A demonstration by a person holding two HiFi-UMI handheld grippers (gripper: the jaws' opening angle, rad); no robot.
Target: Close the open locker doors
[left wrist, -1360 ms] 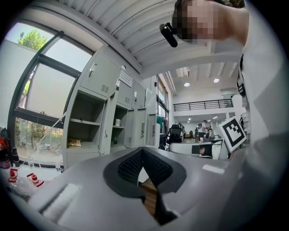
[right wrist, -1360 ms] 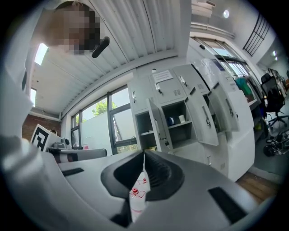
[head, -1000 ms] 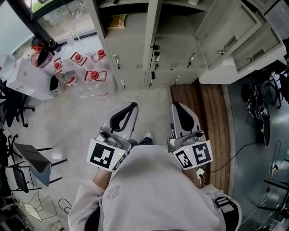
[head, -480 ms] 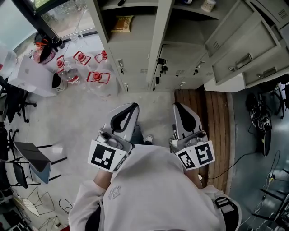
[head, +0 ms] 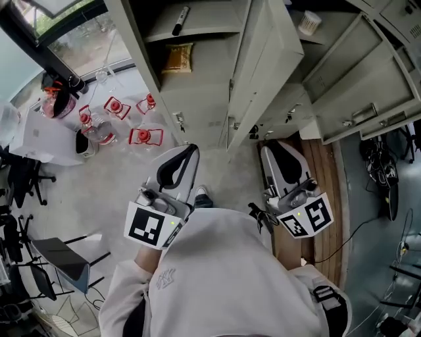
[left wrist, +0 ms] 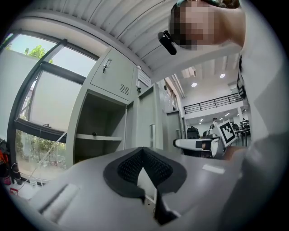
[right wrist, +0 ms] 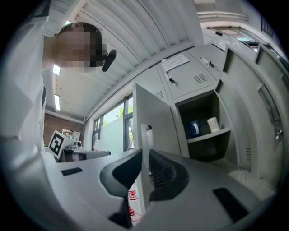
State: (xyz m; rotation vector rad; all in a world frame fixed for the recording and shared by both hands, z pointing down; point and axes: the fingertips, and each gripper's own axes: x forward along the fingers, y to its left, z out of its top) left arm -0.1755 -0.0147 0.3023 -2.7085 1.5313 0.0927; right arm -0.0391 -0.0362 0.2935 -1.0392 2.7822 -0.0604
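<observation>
At the locker bank: several grey doors are found standing open, and shelves are exposed, with a marker and a yellow packet lying in the left compartments.
Nearest open door: it is swung out toward the person, ahead of the right gripper; in the right gripper view it is seen almost edge-on, straight in line with the jaws.
Further open doors: these are hung out at the right of the bank, well apart from both grippers.
Left gripper: its jaws are pressed together at the tips with nothing between them, and it is held short of the lockers.
Right gripper: its jaws are drawn together and nothing is pinched; the door edge lies beyond the tips, not between the pads.
Handling: the doors are judged to be thin sheet steel, light and stiff, swinging freely on their hinges; the painted face is probably too smooth for a pinch to hold.
Where to take hold: no grip is thought necessary; the flat face near the free edge, far from the hinge, is best pushed with the closed tips.
Risk: a door pushed hard may bounce back off its frame.
</observation>
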